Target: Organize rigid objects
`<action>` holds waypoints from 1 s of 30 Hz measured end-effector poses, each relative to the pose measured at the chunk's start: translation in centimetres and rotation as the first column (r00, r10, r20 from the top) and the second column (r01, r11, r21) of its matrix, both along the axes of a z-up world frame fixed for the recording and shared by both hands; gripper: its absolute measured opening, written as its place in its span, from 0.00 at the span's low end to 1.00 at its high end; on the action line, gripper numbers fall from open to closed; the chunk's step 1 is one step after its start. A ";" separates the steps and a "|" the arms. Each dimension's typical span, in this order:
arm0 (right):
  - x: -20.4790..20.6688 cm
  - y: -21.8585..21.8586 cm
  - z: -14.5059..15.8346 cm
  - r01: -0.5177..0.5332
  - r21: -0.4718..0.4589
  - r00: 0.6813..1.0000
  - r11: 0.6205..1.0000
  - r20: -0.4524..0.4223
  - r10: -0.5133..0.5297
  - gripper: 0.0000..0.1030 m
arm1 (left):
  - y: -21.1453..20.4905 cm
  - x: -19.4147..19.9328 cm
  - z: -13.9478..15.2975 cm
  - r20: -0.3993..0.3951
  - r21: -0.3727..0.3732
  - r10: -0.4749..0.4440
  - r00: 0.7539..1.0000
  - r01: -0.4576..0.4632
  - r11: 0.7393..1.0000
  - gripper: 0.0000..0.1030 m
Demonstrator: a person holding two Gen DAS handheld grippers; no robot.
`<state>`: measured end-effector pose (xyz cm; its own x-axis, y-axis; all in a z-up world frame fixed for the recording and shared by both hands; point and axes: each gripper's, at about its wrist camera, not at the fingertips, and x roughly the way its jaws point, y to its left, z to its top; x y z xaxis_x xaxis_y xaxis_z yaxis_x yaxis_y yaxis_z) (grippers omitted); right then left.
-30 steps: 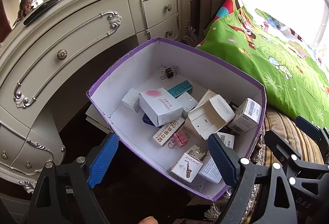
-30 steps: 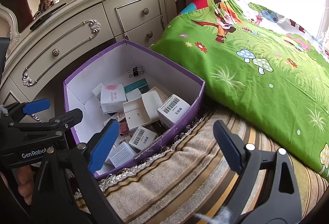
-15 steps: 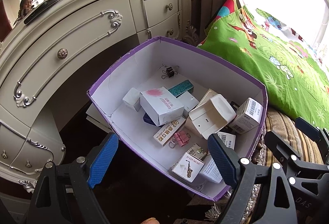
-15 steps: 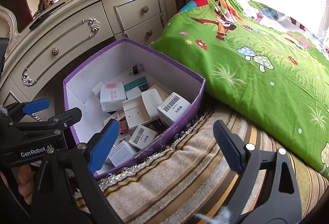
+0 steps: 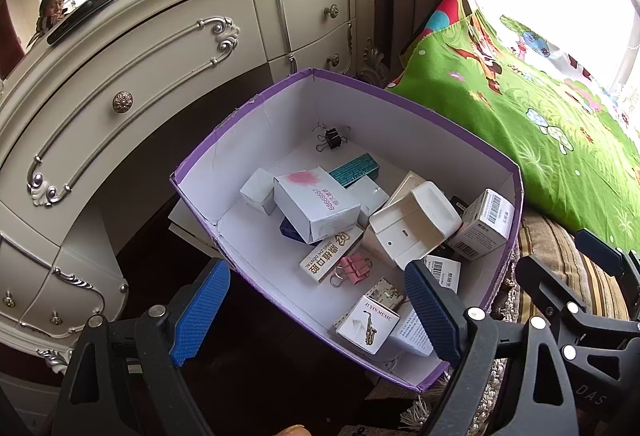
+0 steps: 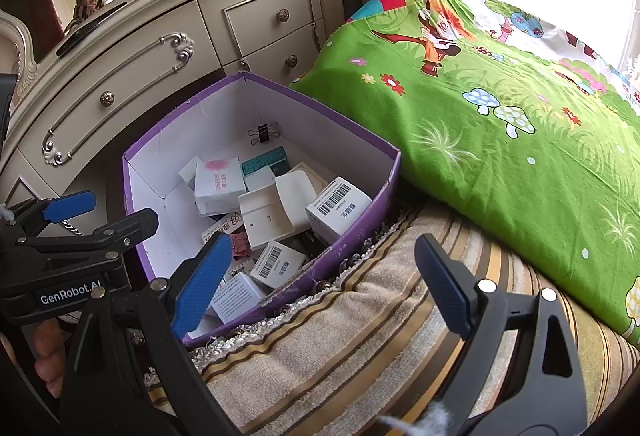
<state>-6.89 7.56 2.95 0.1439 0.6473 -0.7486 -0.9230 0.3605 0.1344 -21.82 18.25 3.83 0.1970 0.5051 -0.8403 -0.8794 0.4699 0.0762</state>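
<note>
A purple cardboard box [image 5: 400,94] with a white inside sits at the edge of a striped cushion. It holds several small cartons: a white one with a pink smear [image 5: 316,204], a teal one [image 5: 354,168], an open white carton [image 5: 412,228], a barcode box [image 5: 484,224] and a saxophone-print box [image 5: 368,324]. A black binder clip [image 5: 332,138] lies in the far corner and a pink clip [image 5: 354,270] in the middle. My left gripper [image 5: 316,272] hangs open above the box's near side, holding nothing. My right gripper [image 6: 322,240] is open and empty over the box's right rim [image 6: 352,232].
A cream dresser [image 5: 160,56] with silver handles stands right behind the box, across a dark gap. A green cartoon quilt [image 6: 500,116] lies on the right over the striped cushion [image 6: 360,316]. Papers [image 5: 184,220] stick out under the box. A person [image 5: 54,6] shows in the mirror.
</note>
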 end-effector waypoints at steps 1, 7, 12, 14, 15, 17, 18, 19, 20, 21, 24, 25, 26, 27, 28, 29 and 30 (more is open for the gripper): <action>0.0 0.0 0.0 0.000 0.000 1.000 1.000 0.000 0.000 0.91 | 0.0 0.0 0.0 0.001 0.000 0.000 1.000 0.000 1.000 0.87; 0.0 0.0 0.0 0.000 0.000 1.000 1.000 0.000 0.000 0.91 | 0.0 0.0 0.0 0.001 0.001 0.000 1.000 0.000 1.000 0.87; 0.0 0.0 -0.1 0.000 -0.001 1.000 1.000 -0.001 0.000 0.91 | 0.0 -0.1 0.0 0.000 0.000 0.002 1.000 -0.002 1.000 0.87; 0.0 0.0 -0.1 0.000 -0.001 1.000 1.000 -0.001 0.000 0.91 | 0.1 0.0 -0.1 0.000 0.000 0.001 1.000 -0.001 1.000 0.87; 0.0 0.0 -0.2 0.000 -0.002 1.000 1.000 -0.001 0.000 0.91 | 0.0 -0.1 -0.1 0.000 0.001 0.000 1.000 0.000 1.000 0.87; -0.1 -0.1 -0.3 0.000 -0.003 1.000 1.000 -0.002 0.000 0.91 | 0.1 -0.1 -0.1 -0.001 0.000 0.001 1.000 -0.001 1.000 0.87; -0.1 -0.1 -0.3 0.000 -0.003 1.000 1.000 -0.002 0.000 0.91 | 0.1 -0.1 -0.1 0.000 0.000 0.001 1.000 -0.001 1.000 0.87; -0.1 -0.1 -0.3 0.000 -0.003 1.000 1.000 -0.002 0.000 0.91 | 0.0 0.0 -0.1 -0.001 0.000 0.001 1.000 -0.001 1.000 0.87; -0.1 -0.1 -0.4 0.000 -0.003 1.000 1.000 -0.002 0.000 0.91 | 0.0 0.0 -0.1 -0.001 0.001 0.002 1.000 -0.002 1.000 0.87; -0.1 -0.1 -0.3 0.000 -0.003 1.000 1.000 -0.002 0.000 0.91 | 0.0 -0.1 -0.1 0.000 0.001 0.003 1.000 -0.003 1.000 0.87; -0.1 -0.1 -0.3 0.000 -0.004 1.000 1.000 -0.002 0.000 0.91 | 0.0 -0.1 -0.1 0.000 0.002 0.004 1.000 -0.004 1.000 0.87; 0.0 0.0 -0.3 0.000 -0.003 1.000 1.000 -0.002 0.000 0.91 | 0.0 -0.2 -0.1 0.001 0.002 0.003 1.000 -0.003 1.000 0.87; 0.0 0.0 -0.3 0.000 -0.003 1.000 1.000 -0.002 0.000 0.91 | 0.0 -0.2 -0.1 0.002 0.003 0.002 1.000 -0.002 1.000 0.87; -0.1 0.0 -0.3 0.000 -0.003 1.000 1.000 -0.002 0.000 0.91 | -0.1 -0.2 -0.1 0.003 0.005 0.001 1.000 -0.001 1.000 0.87; -0.1 0.0 -0.2 0.000 -0.003 1.000 1.000 -0.002 0.000 0.91 | -0.2 -0.2 -0.1 0.006 0.006 0.002 1.000 -0.002 1.000 0.87; -0.1 0.0 -0.2 0.000 -0.003 1.000 1.000 -0.002 0.000 0.91 | -0.2 -0.2 -0.1 0.010 0.008 0.004 1.000 -0.004 1.000 0.87; -0.1 -0.1 -0.3 0.000 -0.004 1.000 1.000 -0.002 0.000 0.91 | -0.2 -0.2 0.0 0.013 0.011 0.008 1.000 -0.008 1.000 0.87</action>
<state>-7.02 7.50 2.67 0.1423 0.6445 -0.7513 -0.9229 0.3607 0.1346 -22.03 18.00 3.80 0.2037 0.5162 -0.8319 -0.8839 0.4623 0.0704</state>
